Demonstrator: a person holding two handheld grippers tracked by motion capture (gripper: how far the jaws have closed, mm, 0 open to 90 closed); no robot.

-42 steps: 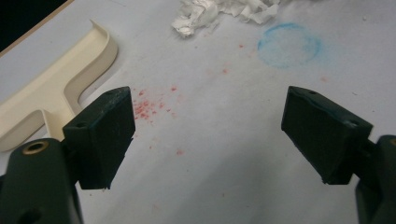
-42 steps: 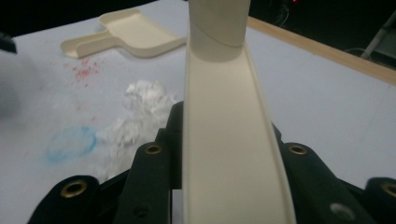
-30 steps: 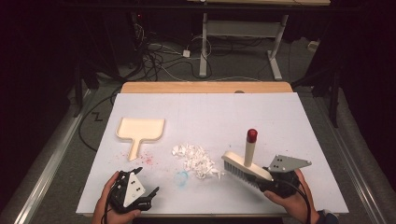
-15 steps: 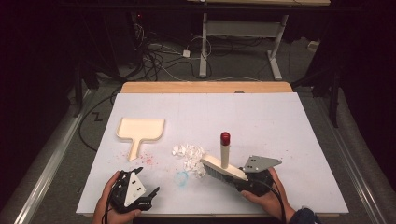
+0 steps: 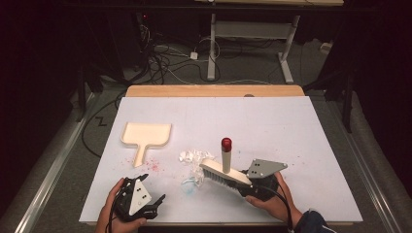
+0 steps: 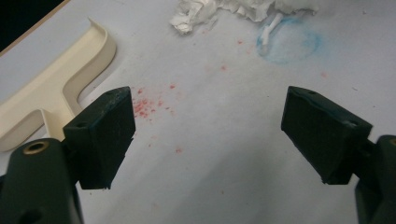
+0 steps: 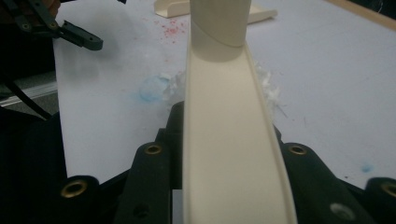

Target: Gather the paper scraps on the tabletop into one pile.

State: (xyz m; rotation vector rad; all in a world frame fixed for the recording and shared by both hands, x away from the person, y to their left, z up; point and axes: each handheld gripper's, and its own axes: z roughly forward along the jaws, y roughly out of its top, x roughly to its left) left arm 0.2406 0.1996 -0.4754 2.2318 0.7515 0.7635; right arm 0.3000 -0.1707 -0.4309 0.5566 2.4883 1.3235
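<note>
**Brush at the scrap pile, dustpan waiting unheld**

Largest first: the white paper-covered table (image 5: 291,126) carries everything, with faint red speckles and a blue smudge ahead of the left tongs.

The cream plastic dustpan (image 5: 145,136) lies flat, ahead of the left tongs and to their left side, handle pointing back toward them. We judge it is parked there as the target for the sweep; nothing holds it.

The cream hand brush with a red-capped upright handle (image 5: 226,170) sits just ahead of the right tongs (image 5: 252,187), bristles down on the table. Its long back runs straight out between the jaws in the right gripper view (image 7: 229,140), so we read those tongs as clamped on the brush's end. Held low and level like this, the bristles can push along the surface.

The pile of crumpled white paper scraps (image 5: 194,156) lies touching the brush's far end, between brush and dustpan.

The left tongs (image 5: 141,199) rest near the table's front edge, jaws wide apart on nothing, aimed at the bare patch beside the dustpan handle (image 6: 51,100).

Hands: both grip from below the near edge, the right wrist angled inward toward the scraps.
</note>
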